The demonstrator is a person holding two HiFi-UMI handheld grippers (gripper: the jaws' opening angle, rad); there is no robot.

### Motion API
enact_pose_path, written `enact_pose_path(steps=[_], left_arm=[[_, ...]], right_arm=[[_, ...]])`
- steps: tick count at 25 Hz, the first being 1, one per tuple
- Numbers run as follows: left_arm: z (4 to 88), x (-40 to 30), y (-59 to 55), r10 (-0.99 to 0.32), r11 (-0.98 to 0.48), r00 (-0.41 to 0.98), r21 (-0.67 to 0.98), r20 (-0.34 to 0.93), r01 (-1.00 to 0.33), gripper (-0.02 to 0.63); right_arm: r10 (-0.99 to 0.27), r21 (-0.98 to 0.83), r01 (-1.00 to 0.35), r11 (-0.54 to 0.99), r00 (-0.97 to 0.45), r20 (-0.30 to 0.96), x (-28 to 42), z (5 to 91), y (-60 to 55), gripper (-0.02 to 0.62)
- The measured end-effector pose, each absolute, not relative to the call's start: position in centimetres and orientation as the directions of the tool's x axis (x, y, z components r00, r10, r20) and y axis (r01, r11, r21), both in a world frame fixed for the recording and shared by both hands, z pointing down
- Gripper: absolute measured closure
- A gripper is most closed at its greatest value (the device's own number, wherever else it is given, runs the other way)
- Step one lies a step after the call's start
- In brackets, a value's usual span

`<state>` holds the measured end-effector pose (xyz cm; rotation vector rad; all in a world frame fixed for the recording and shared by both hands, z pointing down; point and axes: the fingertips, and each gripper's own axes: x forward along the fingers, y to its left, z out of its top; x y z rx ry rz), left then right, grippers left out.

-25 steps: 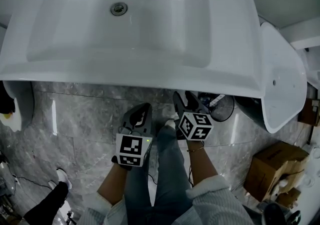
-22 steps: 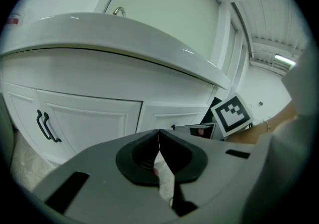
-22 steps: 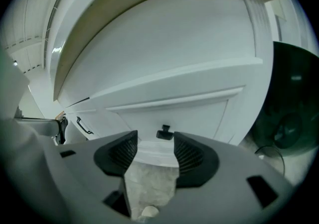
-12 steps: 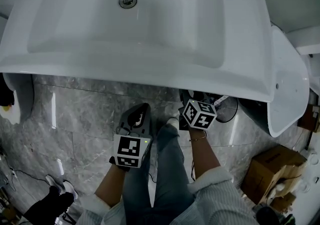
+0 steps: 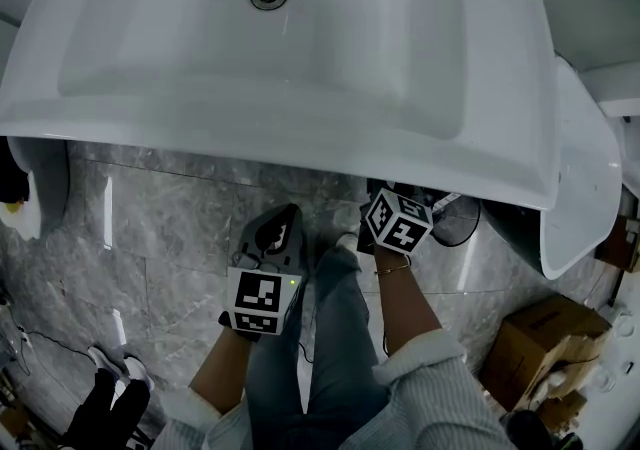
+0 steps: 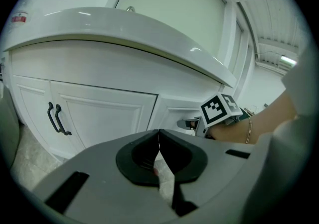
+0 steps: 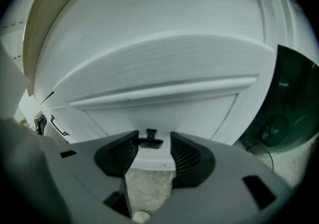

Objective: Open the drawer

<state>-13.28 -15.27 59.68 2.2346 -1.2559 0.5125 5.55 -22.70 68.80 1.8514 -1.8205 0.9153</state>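
The white drawer front [image 7: 164, 101] sits under the basin, with a small black handle [image 7: 150, 142] at its lower middle. My right gripper [image 7: 154, 138] is at that handle. Its jaws are closing, the handle lies between the tips, and a gap still shows beside the right pad. In the head view its marker cube [image 5: 402, 221] is tucked under the basin rim [image 5: 300, 133]. My left gripper [image 5: 285, 218] hangs back from the cabinet, over the floor, shut with nothing in it [image 6: 159, 133]. From the left gripper view the right gripper [image 6: 197, 124] reaches toward the drawer.
Two cabinet doors with black handles [image 6: 56, 118] stand left of the drawer. A dark round bin [image 7: 284, 113] stands right of the cabinet, and a white fixture [image 5: 580, 188] beyond it. A cardboard box [image 5: 545, 338] lies at lower right. Another person's shoes [image 5: 100, 393] show at lower left.
My right gripper has moved forward and down, further under the basin rim toward the drawer. The left gripper has barely shifted. The bystander's feet have moved lower in the picture.
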Motion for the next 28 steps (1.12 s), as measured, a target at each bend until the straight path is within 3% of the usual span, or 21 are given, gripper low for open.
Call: enact_pose_path(steps=[2, 4, 28], left_arm=[[59.7, -13.2, -15.3, -0.667, -0.434, 0.499, 0.255, 0.553, -0.864, 0.589], [59.7, -13.1, -15.3, -0.666, -0.436, 0.500, 0.255, 0.553, -0.863, 0.589], [59.3, -12.0, -14.6, -0.663, -0.449, 0.509, 0.253, 0.549, -0.857, 0.589]], right_arm=[[-0.728, -0.152, -0.985, -0.075, -0.050, 0.684, 5.3, 68.9, -22.7, 0.393], [-0.717, -0.127, -0.990, -0.058, -0.047, 0.696, 5.1, 69.2, -22.8, 0.443], [-0.696, -0.165, -0.985, -0.052, -0.083, 0.714, 4.6, 69.0, -22.1, 0.454]])
